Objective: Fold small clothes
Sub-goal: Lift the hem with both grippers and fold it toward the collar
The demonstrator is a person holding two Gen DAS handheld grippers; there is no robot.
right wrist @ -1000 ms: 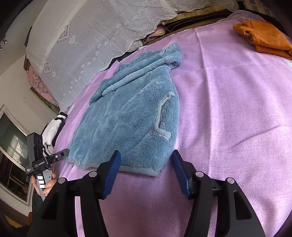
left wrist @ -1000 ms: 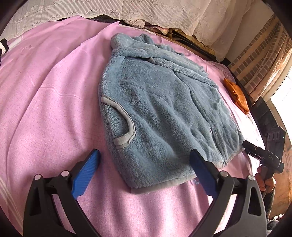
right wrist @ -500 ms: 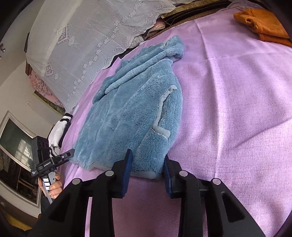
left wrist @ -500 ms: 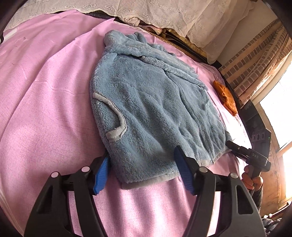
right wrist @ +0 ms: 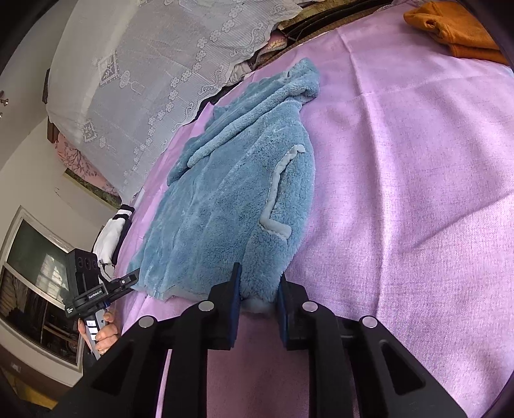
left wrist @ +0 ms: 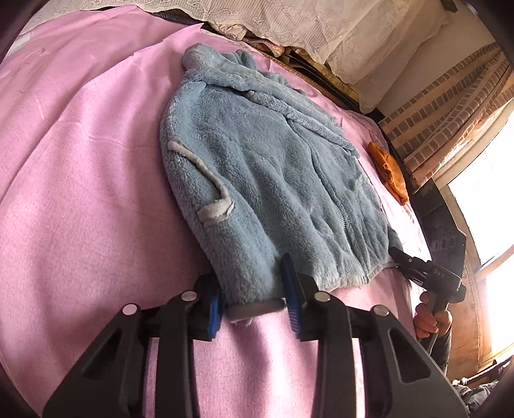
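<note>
Blue fleece jacket (left wrist: 257, 173) lies flat on the pink sheet (left wrist: 80, 193) of the bed, stretching away ahead of both grippers; left gripper (left wrist: 253, 308) has just been closing and now pinches one near corner of the grey-trimmed hem between its blue pads; right gripper (right wrist: 257, 302) has likewise just been closing and clamps the other near hem corner; orange garment (right wrist: 456, 29) rests well beyond the right gripper, apart from the jacket.
</note>
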